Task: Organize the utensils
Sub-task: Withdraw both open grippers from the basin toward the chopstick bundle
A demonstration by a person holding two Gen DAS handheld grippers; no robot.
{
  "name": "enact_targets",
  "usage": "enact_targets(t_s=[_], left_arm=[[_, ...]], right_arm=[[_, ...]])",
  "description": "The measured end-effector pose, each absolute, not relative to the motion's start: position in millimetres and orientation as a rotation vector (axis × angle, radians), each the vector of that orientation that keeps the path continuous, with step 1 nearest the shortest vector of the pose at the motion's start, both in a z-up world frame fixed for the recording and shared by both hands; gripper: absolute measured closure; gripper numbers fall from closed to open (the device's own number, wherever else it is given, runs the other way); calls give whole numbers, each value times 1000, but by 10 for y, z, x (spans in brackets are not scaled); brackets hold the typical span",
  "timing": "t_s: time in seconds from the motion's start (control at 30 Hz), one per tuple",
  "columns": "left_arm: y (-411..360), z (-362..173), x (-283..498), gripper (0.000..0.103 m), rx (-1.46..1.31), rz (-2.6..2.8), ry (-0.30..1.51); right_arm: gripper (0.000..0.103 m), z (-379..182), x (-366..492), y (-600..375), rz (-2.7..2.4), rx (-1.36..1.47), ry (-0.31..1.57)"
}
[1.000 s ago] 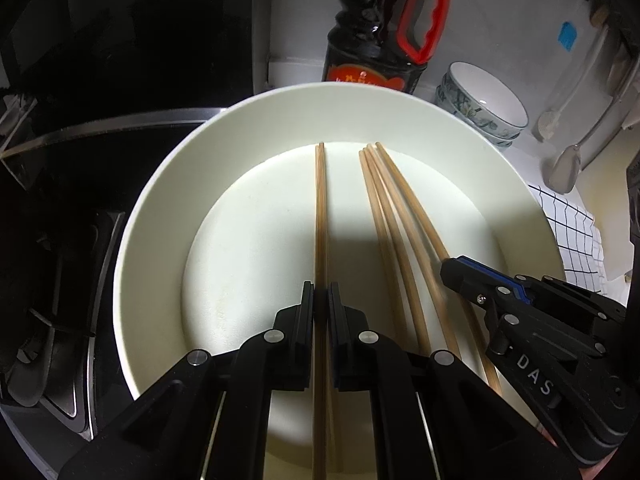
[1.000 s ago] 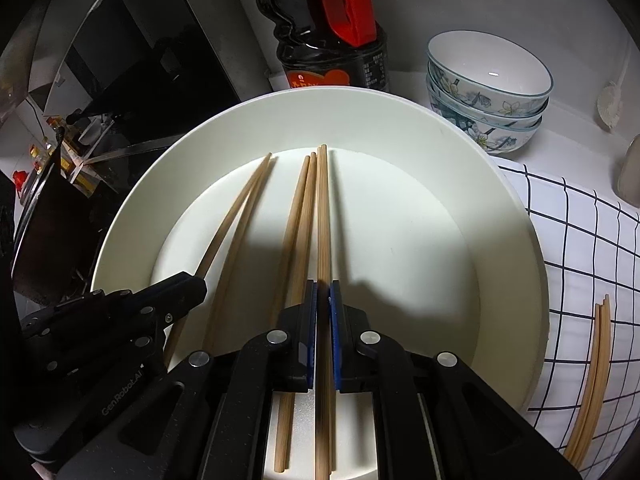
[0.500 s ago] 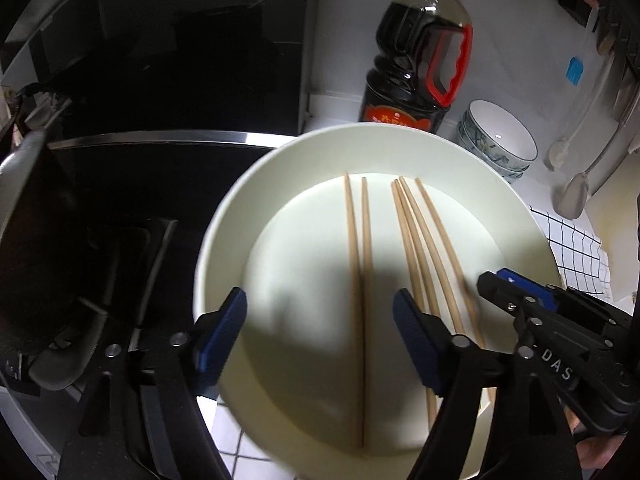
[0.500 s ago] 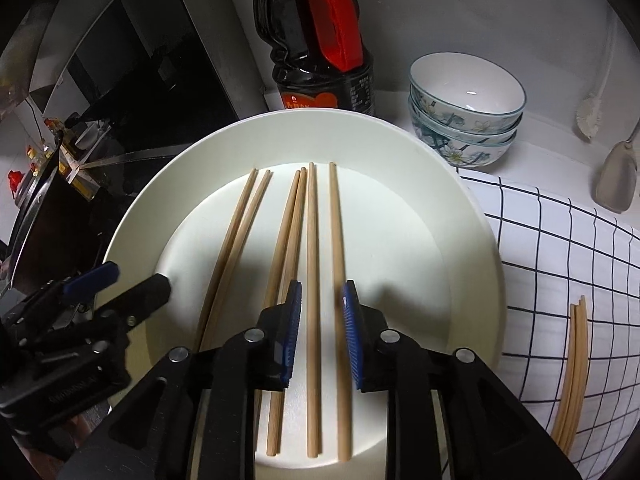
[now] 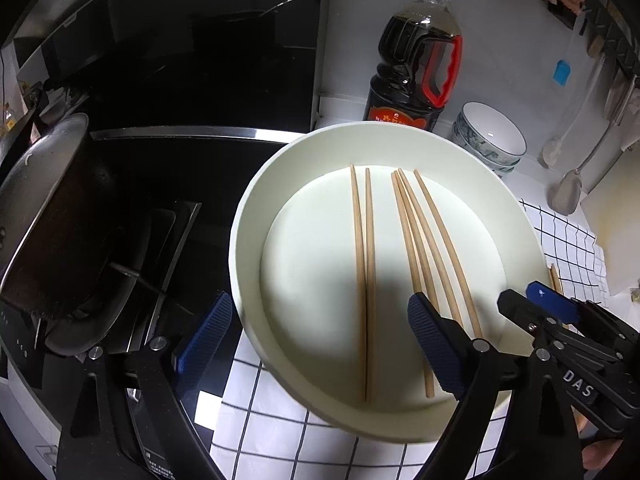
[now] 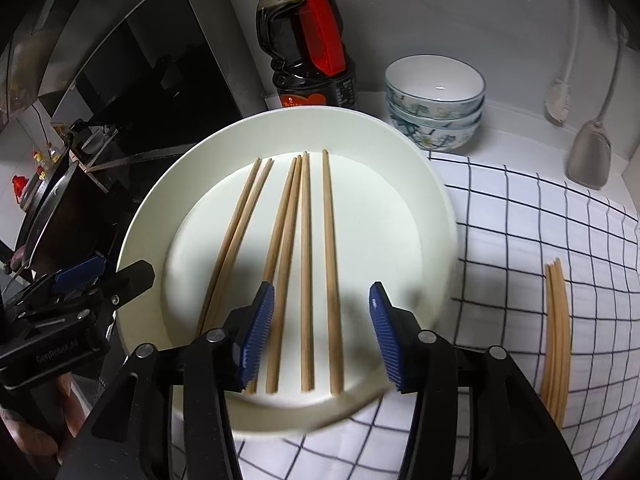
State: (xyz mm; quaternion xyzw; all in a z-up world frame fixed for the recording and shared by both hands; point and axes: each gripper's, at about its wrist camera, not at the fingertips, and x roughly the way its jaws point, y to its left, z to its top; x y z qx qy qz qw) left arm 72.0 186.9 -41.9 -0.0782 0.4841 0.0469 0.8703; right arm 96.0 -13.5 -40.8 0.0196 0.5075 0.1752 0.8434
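Left gripper (image 5: 320, 336) opening wide over the plate (image 5: 256, 216), nothing held, right gripper (image 6: 322, 334) opening above loose chopsticks (image 6: 306, 264) mid-frame, nothing gripped

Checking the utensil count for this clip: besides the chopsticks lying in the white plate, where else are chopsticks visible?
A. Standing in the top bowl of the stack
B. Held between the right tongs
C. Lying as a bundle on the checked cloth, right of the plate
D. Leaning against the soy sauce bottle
C: in the right wrist view a bundle of chopsticks lies on the checked cloth, apart from the white plate.
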Motion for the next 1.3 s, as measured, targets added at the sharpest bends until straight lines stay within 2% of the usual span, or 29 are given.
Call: enact_targets(t_s=[0.43,1.3], left_arm=[[1597,-303,464,9,-157,82,996],[324,-275,233,7,-63,-88,1035]], right_arm=[[46,-223,601,-565,331,50,1047],[41,-218,154,-1880,188,114,1053]])
